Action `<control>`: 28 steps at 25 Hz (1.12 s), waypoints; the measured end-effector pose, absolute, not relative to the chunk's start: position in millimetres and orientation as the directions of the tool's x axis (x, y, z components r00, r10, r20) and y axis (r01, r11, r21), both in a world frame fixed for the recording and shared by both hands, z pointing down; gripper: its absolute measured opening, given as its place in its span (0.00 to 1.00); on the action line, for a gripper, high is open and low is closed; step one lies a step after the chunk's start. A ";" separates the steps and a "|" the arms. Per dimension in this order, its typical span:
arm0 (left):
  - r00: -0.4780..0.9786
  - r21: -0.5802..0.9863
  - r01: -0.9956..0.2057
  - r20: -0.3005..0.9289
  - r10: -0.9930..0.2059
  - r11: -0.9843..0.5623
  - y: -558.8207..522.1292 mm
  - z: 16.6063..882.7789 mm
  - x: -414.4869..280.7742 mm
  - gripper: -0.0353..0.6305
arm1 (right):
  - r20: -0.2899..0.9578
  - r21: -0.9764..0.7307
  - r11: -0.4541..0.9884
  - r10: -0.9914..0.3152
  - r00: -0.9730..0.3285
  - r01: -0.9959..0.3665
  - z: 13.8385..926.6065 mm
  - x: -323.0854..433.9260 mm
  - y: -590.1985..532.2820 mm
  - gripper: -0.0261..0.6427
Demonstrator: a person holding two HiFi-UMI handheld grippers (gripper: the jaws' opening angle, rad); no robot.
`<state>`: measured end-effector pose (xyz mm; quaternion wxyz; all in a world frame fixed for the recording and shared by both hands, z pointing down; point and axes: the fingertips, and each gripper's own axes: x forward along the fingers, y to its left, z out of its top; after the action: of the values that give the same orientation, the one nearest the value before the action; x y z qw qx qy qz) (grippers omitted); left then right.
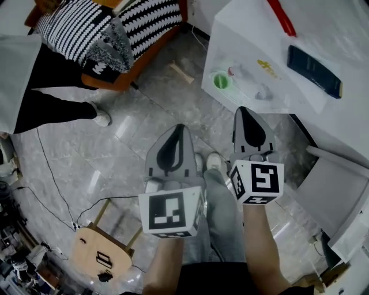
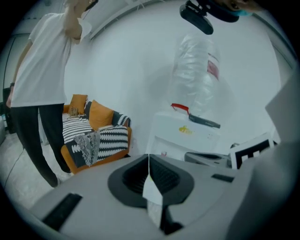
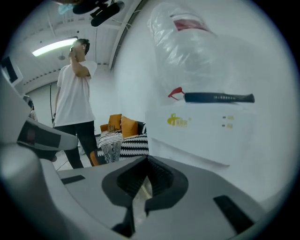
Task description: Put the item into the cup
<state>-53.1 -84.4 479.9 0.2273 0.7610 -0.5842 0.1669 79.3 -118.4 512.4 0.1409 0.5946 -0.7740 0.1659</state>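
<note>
A green cup (image 1: 221, 80) stands near the left edge of a white table (image 1: 323, 109) at the upper right of the head view. Close to it lie small things: a red-and-white bit (image 1: 232, 71), a clear piece (image 1: 264, 92) and a yellow mark (image 1: 266, 65). I cannot tell which of them is the item. My left gripper (image 1: 180, 128) and right gripper (image 1: 242, 110) hang over the floor in front of the table. Both are shut with nothing between their jaws. The left gripper (image 2: 149, 157) and the right gripper (image 3: 147, 161) both point toward the table.
A dark blue flat object (image 1: 314, 71) and a red strip (image 1: 282, 17) lie farther back on the table. A person (image 1: 46, 80) stands at the left beside a striped sofa (image 1: 109, 29). A wooden stool (image 1: 101, 256) and cables are on the marble floor. Grey panels (image 1: 328, 190) stand at right.
</note>
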 end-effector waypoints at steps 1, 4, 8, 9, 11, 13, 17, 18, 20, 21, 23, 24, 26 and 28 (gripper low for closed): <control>0.265 0.146 -0.964 0.507 -0.820 -0.221 -84.3 467.8 -51.8 0.07 | 0.402 -0.094 0.232 -0.881 -0.250 -0.968 498.9 80.6 -116.5 0.06; 0.285 0.146 -0.959 0.475 -0.833 -0.245 -84.0 434.3 -44.1 0.07 | 0.357 -0.115 0.213 -0.903 -0.240 -0.970 457.4 83.8 -110.7 0.06; 0.294 0.145 -0.956 0.454 -0.841 -0.256 -78.3 396.0 -31.6 0.07 | 0.303 -0.152 0.215 -0.919 -0.253 -0.965 403.7 81.7 -96.8 0.06; 0.295 0.144 -0.956 0.444 -0.846 -0.257 -76.8 385.3 -27.7 0.07 | 0.293 -0.158 0.214 -0.922 -0.253 -0.964 392.5 83.0 -92.7 0.06; 0.302 0.138 -0.953 0.424 -0.854 -0.269 -72.2 365.0 -21.7 0.07 | 0.277 -0.174 0.214 -0.926 -0.256 -0.961 372.4 86.0 -84.8 0.06; 0.316 0.115 -0.949 0.407 -0.857 -0.295 -68.1 347.8 -17.5 0.07 | 0.248 -0.183 0.235 -0.928 -0.277 -0.954 350.8 87.2 -78.9 0.06; 0.328 0.092 -0.944 0.363 -0.872 -0.316 -64.3 315.6 -7.6 0.07 | 0.116 -0.216 0.312 -0.932 -0.342 -0.925 296.9 95.9 -72.4 0.06; 0.330 0.088 -0.943 0.345 -0.879 -0.320 -63.5 305.0 -4.5 0.07 | 0.095 -0.209 0.320 -0.934 -0.345 -0.924 284.0 98.8 -70.7 0.06; 0.340 0.077 -0.940 0.298 -0.892 -0.333 -62.0 279.3 3.4 0.07 | 0.067 -0.164 0.331 -0.936 -0.345 -0.929 255.9 103.2 -66.3 0.06; 0.346 0.072 -0.938 0.271 -0.898 -0.340 -61.5 265.7 7.7 0.07 | 0.048 -0.141 0.338 -0.936 -0.347 -0.931 240.3 104.8 -64.2 0.06; 0.358 0.062 -0.934 0.217 -0.908 -0.353 -62.3 239.2 15.4 0.07 | -0.001 -0.104 0.357 -0.933 -0.359 -0.928 209.4 106.7 -60.5 0.06; 0.366 0.053 -0.930 0.192 -0.911 -0.363 -63.8 225.9 19.3 0.07 | -0.029 -0.088 0.369 -0.930 -0.368 -0.925 194.3 106.7 -59.3 0.06; 0.388 0.028 -0.921 0.146 -0.910 -0.388 -61.5 200.3 26.7 0.07 | -0.071 -0.060 0.383 -0.923 -0.379 -0.922 169.4 106.9 -53.7 0.06; 0.390 0.014 -0.920 0.110 -0.914 -0.391 -50.4 181.7 28.9 0.07 | -0.086 -0.034 0.382 -0.922 -0.378 -0.923 153.5 109.4 -43.9 0.06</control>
<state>28.9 -50.4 181.7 0.0362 0.8329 -0.5507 0.0421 109.4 -43.9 153.5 -0.0455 0.5557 -0.8301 -0.0098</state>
